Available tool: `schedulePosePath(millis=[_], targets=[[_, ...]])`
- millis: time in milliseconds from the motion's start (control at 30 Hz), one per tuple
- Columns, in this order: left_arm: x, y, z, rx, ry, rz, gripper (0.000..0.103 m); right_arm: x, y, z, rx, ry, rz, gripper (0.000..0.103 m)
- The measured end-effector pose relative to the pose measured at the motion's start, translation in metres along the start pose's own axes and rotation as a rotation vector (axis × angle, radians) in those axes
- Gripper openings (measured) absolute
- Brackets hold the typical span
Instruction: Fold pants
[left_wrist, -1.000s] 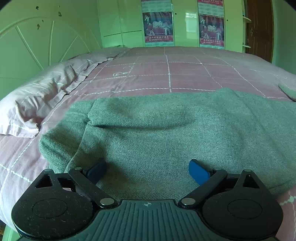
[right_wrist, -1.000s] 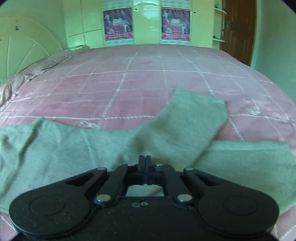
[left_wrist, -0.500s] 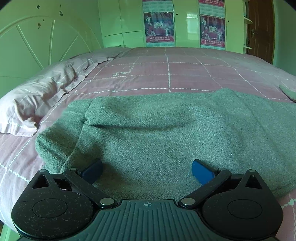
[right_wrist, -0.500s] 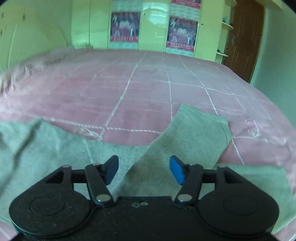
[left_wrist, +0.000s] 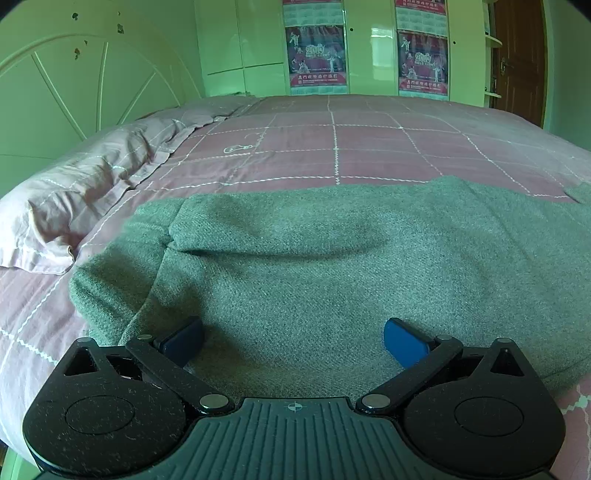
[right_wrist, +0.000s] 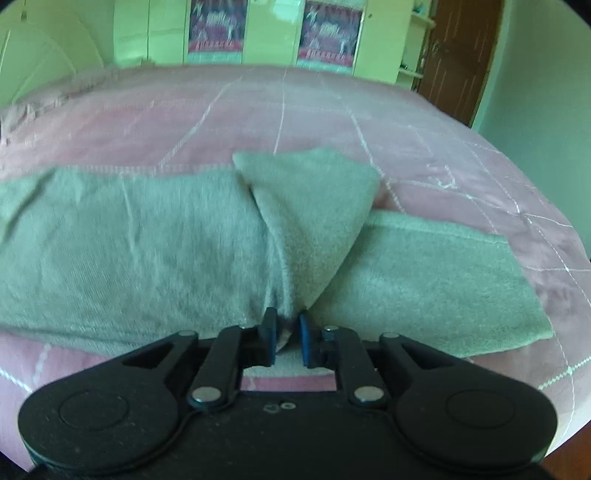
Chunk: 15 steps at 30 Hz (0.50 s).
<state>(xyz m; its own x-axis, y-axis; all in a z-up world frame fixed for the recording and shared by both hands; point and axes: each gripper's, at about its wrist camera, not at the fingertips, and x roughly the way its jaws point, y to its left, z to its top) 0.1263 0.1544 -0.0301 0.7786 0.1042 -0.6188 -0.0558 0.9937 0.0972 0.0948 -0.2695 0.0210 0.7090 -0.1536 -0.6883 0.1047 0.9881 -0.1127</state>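
Right wrist view: the right gripper (right_wrist: 284, 332) is pinched onto a bunched ridge of the green pants (right_wrist: 155, 236), blue pads nearly together w/ cloth caught between them near the garment's front edge. From the pinch a triangular flap of one leg rises and leans away over the other leg, which lies flat to the right. The pants stretch sideways across the near part of a pink bedspread (right_wrist: 295, 110) quilted in white stitched squares.

Left wrist view: the left gripper (left_wrist: 293, 339) sits w/ jaws wide apart, holding nothing, pads resting on or just above the cloth at what looks like the waist end; can't tell if they touch. Beyond it a soft crease runs across the fabric, and a fold of cloth bulges at the left edge. A crumpled pale pillow (left_wrist: 74, 195) lies further left, by a white headboard (left_wrist: 74, 96). Two posters (left_wrist: 316, 55) hang on the wardrobe doors at the back, approx. centre.

Handling, as judged: fabric looks like a thick, fuzzy knit or fleece, limp, light, not slippery, not fragile. It should drape and sag from any single pinch, so best held at hems, cuffs or waistband corners, one grip per side, and smoothed flat after each fold.
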Motion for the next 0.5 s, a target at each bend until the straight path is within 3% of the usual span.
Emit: schedulePosePath(millis=[133, 233, 300, 333, 367, 400, 433, 467, 500], targets=[[-0.012, -0.007, 0.002, -0.01, -0.014, -0.007, 0.103, -0.007, 0.002, 0.027, -0.022, -0.092, -0.002, 0.017], [-0.013, -0.018, -0.002, 0.017, -0.012, -0.001, 0.103, 0.008, 0.019, 0.05, -0.15, -0.115, -0.036, 0.024], [-0.011, -0.019, -0.004, 0.006, -0.006, -0.001, 0.103, 0.028, 0.032, 0.06, -0.276, -0.083, -0.068, 0.028], [-0.009, -0.017, -0.004, -0.008, -0.002, -0.009, 0.103, 0.039, 0.038, 0.062, -0.345, -0.058, -0.1, 0.037], [-0.009, -0.015, -0.005, -0.022, 0.003, -0.019, 0.103, 0.05, 0.042, 0.063, -0.419, -0.044, -0.133, 0.04], [-0.008, -0.013, -0.005, -0.03, 0.005, -0.025, 0.103, 0.055, 0.042, 0.062, -0.465, -0.036, -0.143, 0.037], [-0.007, -0.012, -0.005, -0.031, 0.004, -0.028, 0.103, 0.057, 0.038, 0.062, -0.477, -0.029, -0.15, 0.014], [-0.007, -0.012, -0.006, -0.031, 0.002, -0.029, 0.103, 0.057, 0.029, 0.063, -0.439, -0.019, -0.148, 0.0], [-0.007, -0.012, -0.006, -0.031, 0.001, -0.029, 0.103, 0.052, 0.015, 0.064, -0.372, -0.019, -0.141, 0.0]])
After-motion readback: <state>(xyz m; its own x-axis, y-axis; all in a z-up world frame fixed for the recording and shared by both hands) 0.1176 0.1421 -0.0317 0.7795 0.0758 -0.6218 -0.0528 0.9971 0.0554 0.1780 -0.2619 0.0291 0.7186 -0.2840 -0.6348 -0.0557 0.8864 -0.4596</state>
